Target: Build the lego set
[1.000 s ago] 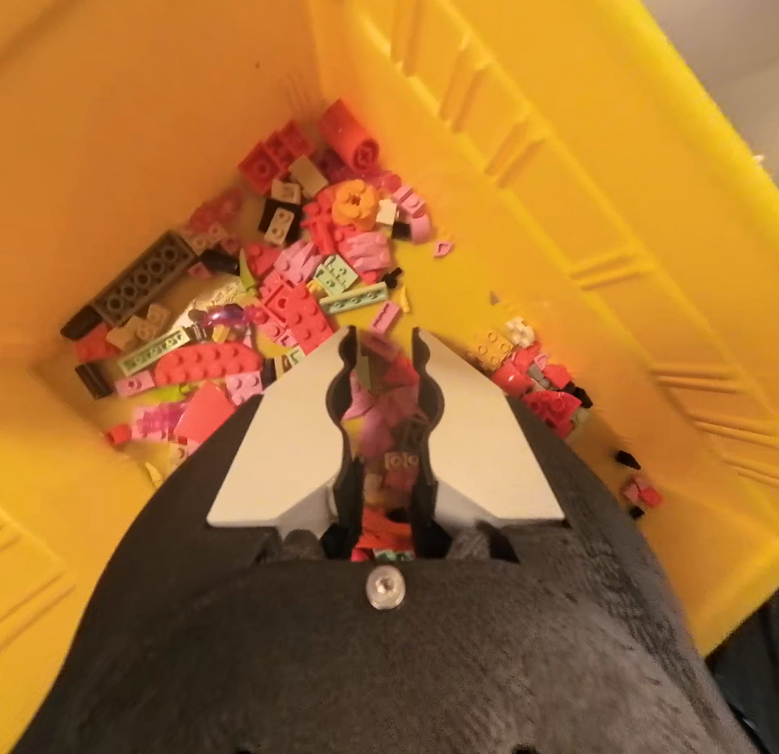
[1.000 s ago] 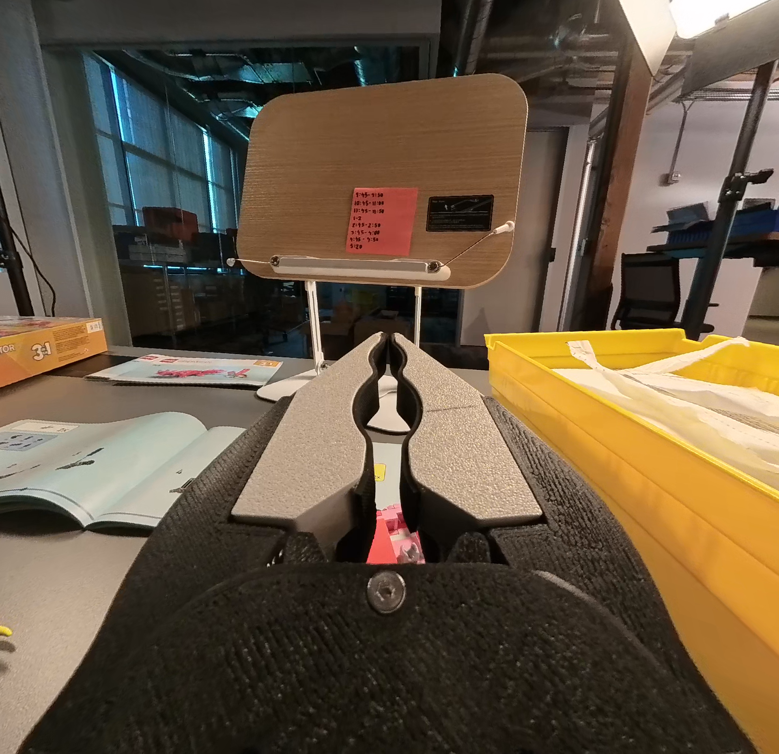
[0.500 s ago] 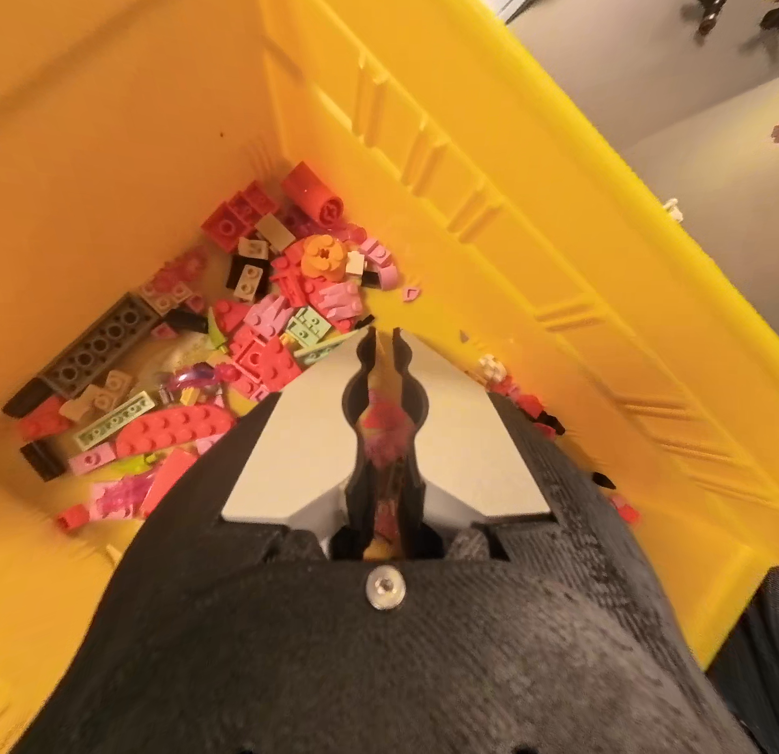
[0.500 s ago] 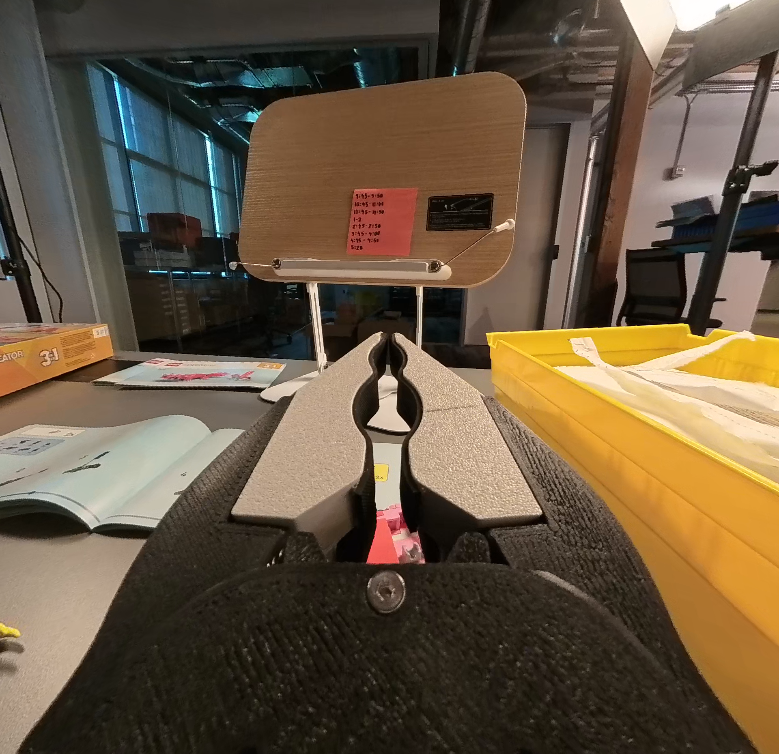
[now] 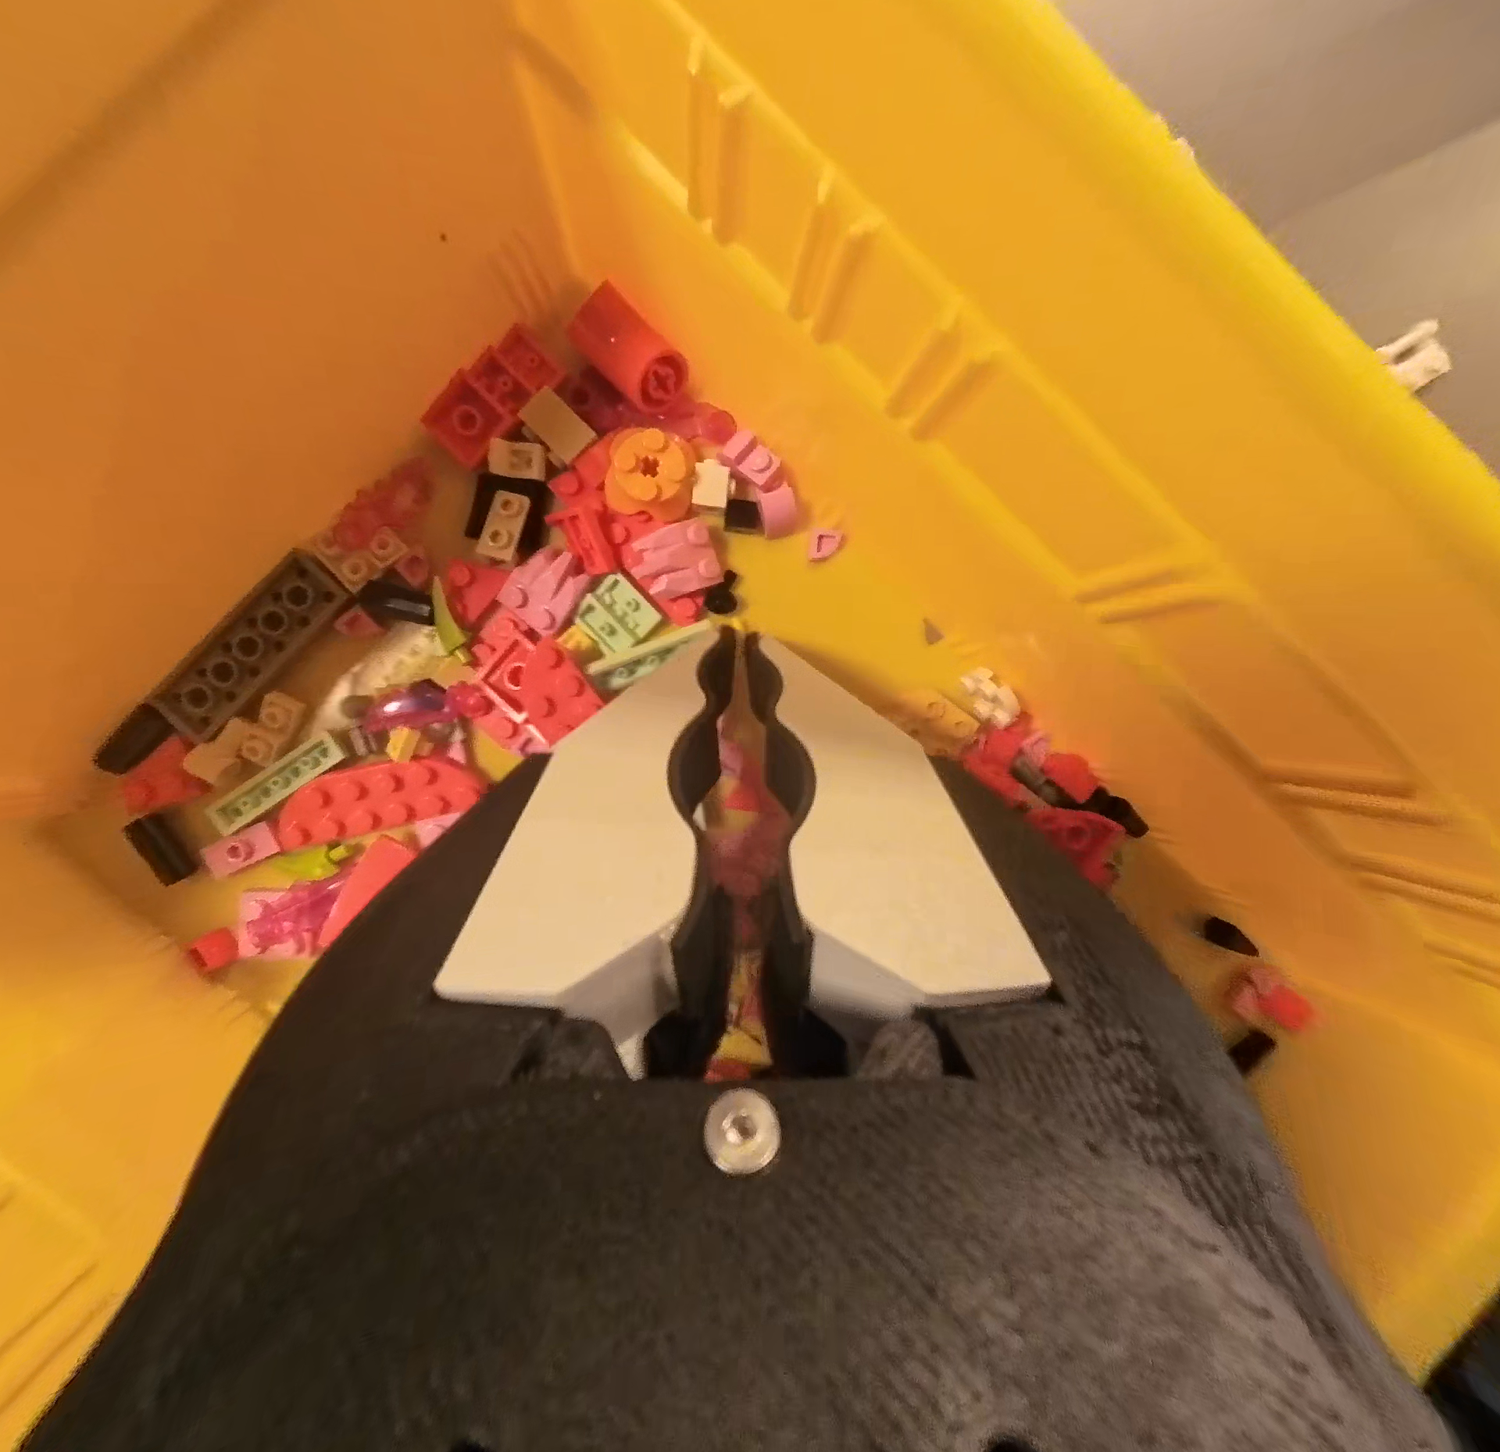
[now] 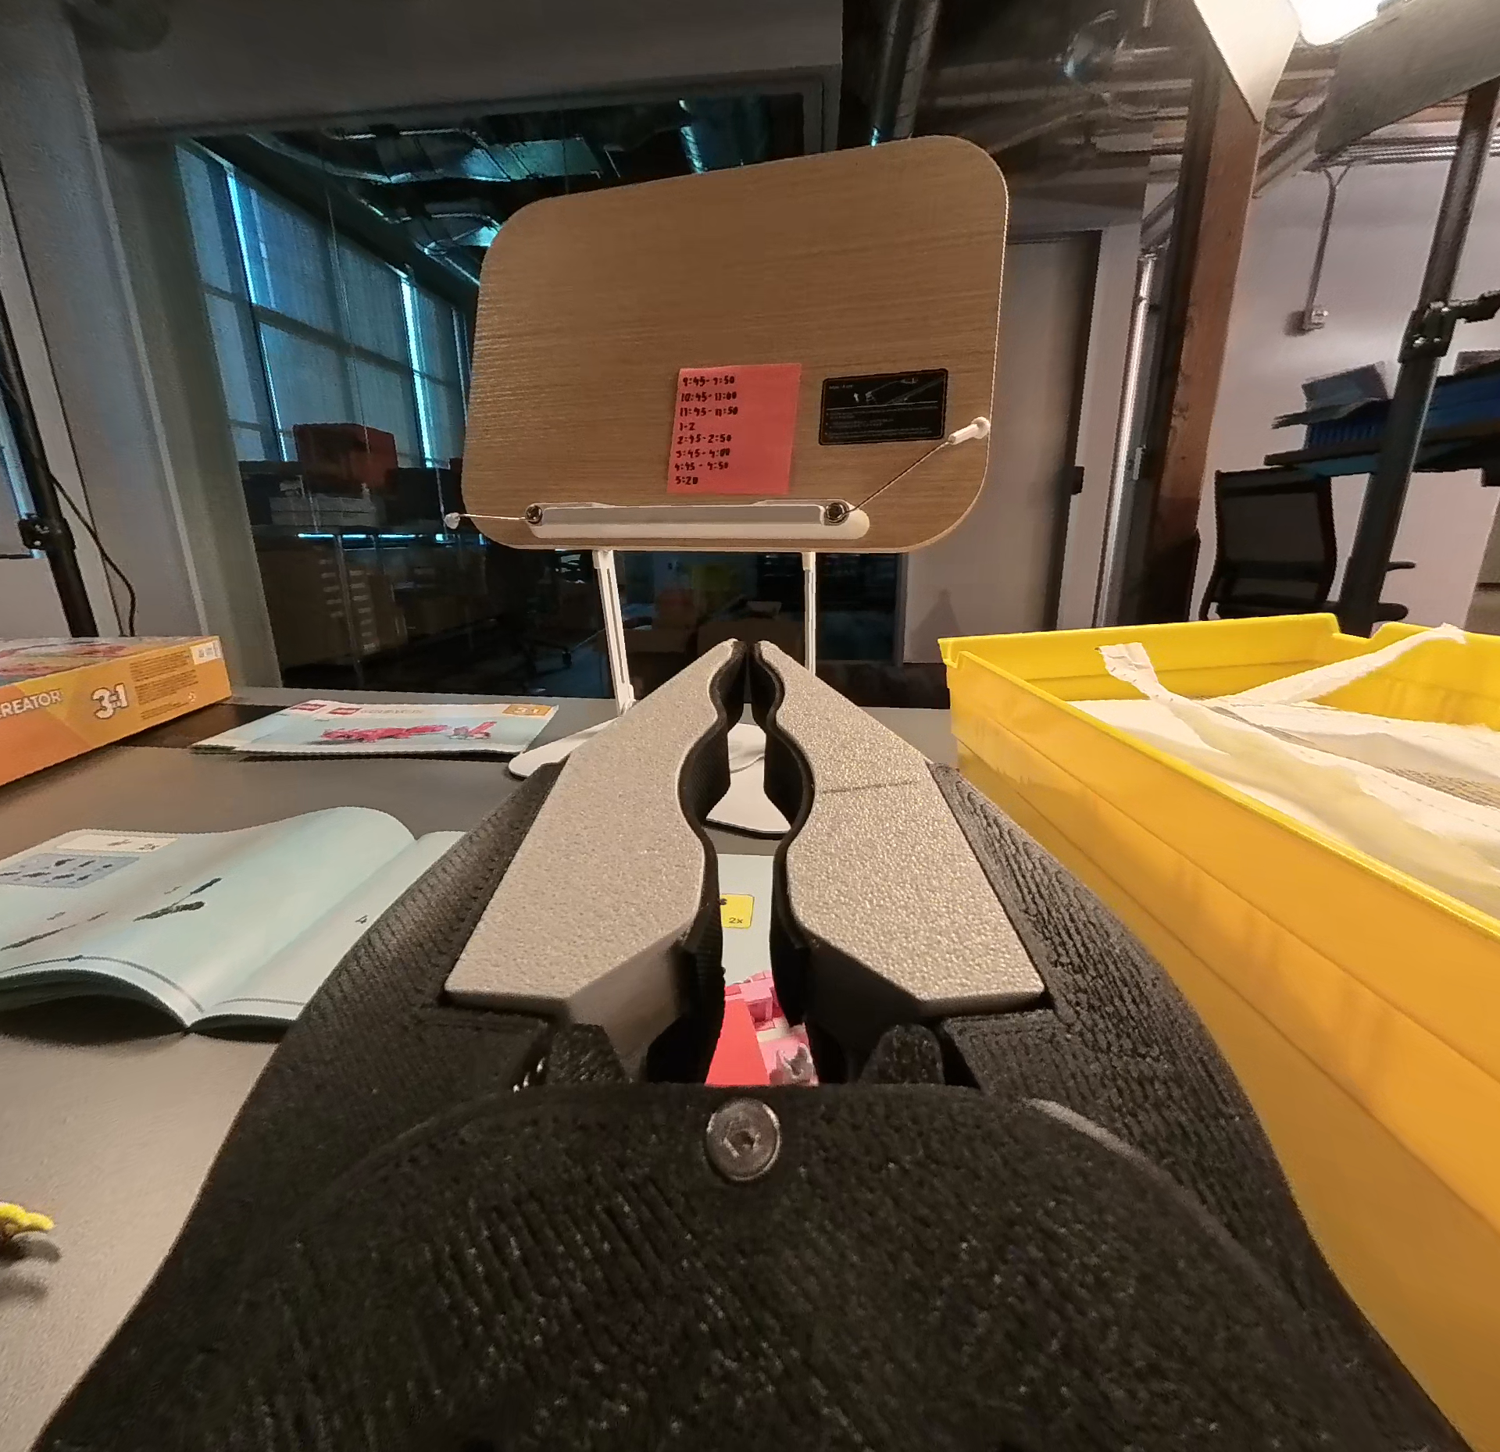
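My left gripper [image 5: 734, 638] is inside a yellow bin [image 5: 974, 358], just above a pile of loose toy bricks. Its jaws are closed, and a thin small yellow piece [image 5: 733, 623] shows pinched at the very tips. Just beyond the tips lie a mint plate [image 5: 621, 614], a black bit [image 5: 725, 593] and an orange round brick [image 5: 649, 472]. My right gripper [image 6: 747, 649] hovers over a grey table [image 6: 122, 1129] with its tips together and nothing between them. A pink and red brick build [image 6: 755, 1040] shows below it through the rear gap.
The bin holds a red cylinder [image 5: 637, 354] and a dark grey beam [image 5: 252, 658]. In the right wrist view there are a wooden book stand [image 6: 730, 342], an open booklet [image 6: 203, 910], a second booklet [image 6: 381, 727], an orange box [image 6: 97, 691] and a yellow bin [image 6: 1136, 804] with a white bag [image 6: 1299, 764]. To reach the orange round brick [image 5: 649, 472] in a straight line is about 4 cm for my left fingers, about 45 cm for my right.
My left jaws went from open over the pile to closed, with the small yellow piece now at their tips. The left view shifted a little. The right gripper has not moved.
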The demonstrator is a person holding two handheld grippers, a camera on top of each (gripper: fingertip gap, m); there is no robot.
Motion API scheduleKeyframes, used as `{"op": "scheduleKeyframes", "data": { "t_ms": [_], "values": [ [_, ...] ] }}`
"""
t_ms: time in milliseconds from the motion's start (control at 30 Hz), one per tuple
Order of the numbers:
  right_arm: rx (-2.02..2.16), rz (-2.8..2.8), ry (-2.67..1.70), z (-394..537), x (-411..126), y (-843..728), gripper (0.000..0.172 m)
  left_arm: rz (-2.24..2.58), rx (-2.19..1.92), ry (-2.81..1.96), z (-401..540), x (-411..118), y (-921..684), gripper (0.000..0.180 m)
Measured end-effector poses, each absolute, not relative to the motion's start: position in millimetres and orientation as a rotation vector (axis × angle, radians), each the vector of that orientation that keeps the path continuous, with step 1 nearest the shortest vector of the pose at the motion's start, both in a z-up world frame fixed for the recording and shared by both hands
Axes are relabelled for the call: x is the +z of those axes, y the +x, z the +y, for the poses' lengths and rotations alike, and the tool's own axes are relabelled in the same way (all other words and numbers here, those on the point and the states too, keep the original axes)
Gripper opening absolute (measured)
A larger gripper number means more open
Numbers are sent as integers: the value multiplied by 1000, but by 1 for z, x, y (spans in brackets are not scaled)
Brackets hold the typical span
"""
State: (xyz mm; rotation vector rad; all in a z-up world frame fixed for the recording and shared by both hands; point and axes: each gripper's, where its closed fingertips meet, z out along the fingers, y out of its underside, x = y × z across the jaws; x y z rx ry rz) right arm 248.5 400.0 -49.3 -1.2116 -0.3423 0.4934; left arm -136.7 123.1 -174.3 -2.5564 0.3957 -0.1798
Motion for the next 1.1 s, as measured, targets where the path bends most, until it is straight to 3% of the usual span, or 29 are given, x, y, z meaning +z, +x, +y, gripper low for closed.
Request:
{"op": "scheduleKeyframes", "data": {
  "t_ms": [433, 767, 933, 1100],
  "values": [
    [507, -351, -1207, 399, -49, 247, 0, 405, -35, -2198, 126, -56, -115, 0],
    [543, -343, -1212, 399, -49, 247, 0, 483, -182, -2680, 120, -151, -124, 7],
    [542, -349, -1214, 399, -49, 246, 0, 866, -144, -2681, 116, -162, -123, 21],
    [544, -349, -1216, 399, -50, 246, 0, 1040, -95, -2708, 110, -173, -129, 21]
  ]
}}
